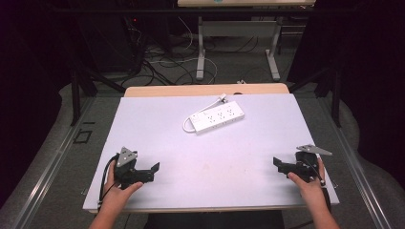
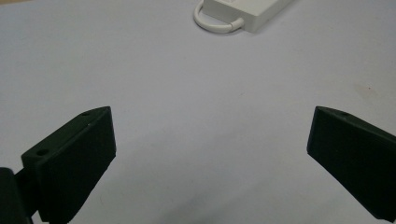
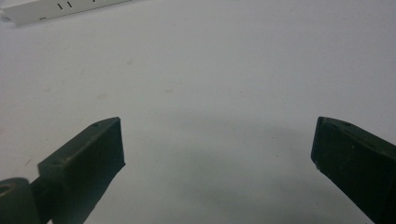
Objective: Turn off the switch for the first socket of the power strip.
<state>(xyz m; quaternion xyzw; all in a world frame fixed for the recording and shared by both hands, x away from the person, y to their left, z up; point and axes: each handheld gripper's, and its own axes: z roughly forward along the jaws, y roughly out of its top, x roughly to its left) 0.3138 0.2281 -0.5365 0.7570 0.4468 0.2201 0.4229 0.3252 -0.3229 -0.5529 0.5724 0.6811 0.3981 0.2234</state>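
Note:
A white power strip [image 1: 217, 117] lies at an angle on the far middle of the white table [image 1: 205, 152], its short cable looped at its left end and its plug [image 1: 222, 99] beside its far side. Its near end shows at the top of the left gripper view [image 2: 243, 11], and an edge of the power strip [image 3: 56, 9] at the top left of the right gripper view. My left gripper [image 1: 154, 171] rests near the front left, open and empty, its jaws wide apart [image 2: 210, 154]. My right gripper [image 1: 278, 165] sits near the front right, also open and empty [image 3: 217, 158].
Beyond the table's wooden far edge [image 1: 205, 89] lies a floor with tangled cables [image 1: 162, 62] and the metal legs of another desk [image 1: 200, 52]. Dark frame posts [image 1: 75, 90] stand at both sides. Bare white tabletop stretches between the two grippers.

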